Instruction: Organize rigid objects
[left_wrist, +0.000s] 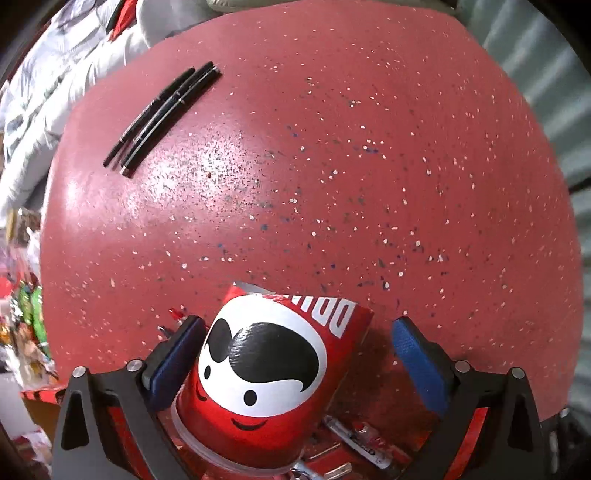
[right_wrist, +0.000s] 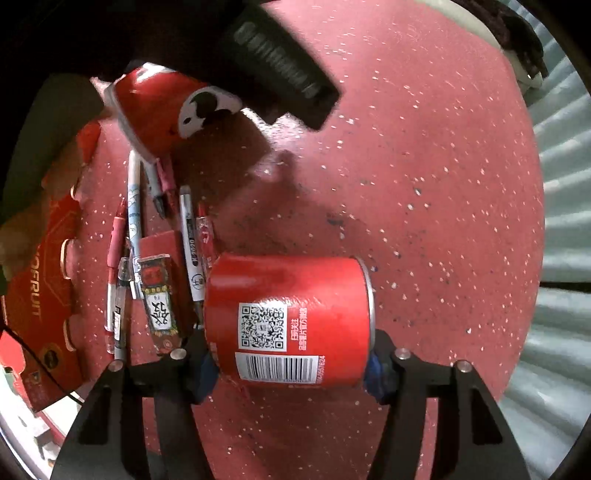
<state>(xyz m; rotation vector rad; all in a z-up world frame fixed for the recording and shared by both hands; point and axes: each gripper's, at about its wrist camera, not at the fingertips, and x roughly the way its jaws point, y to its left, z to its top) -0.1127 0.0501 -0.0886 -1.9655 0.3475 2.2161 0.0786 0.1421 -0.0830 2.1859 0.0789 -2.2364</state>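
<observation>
In the left wrist view a tall red chip can (left_wrist: 266, 373) with a white moustached face lies tilted on the red speckled table (left_wrist: 332, 166). It sits between the blue pads of my left gripper (left_wrist: 297, 328). The left pad (left_wrist: 177, 354) rests against the can's side, while the right pad (left_wrist: 421, 362) stands well clear, so the gripper is open. In the right wrist view a short red can (right_wrist: 288, 317) with a QR code and a barcode lies on its side. My right gripper (right_wrist: 290, 350) has a pad against each end of it.
Three black pens (left_wrist: 162, 114) lie side by side at the table's far left. Several pens (right_wrist: 133, 221) and a small labelled red box (right_wrist: 159, 302) lie left of the short can, beside red packaging (right_wrist: 44, 295). White bedding (left_wrist: 48, 92) borders the table's left; a ribbed grey surface (right_wrist: 561, 221) its right.
</observation>
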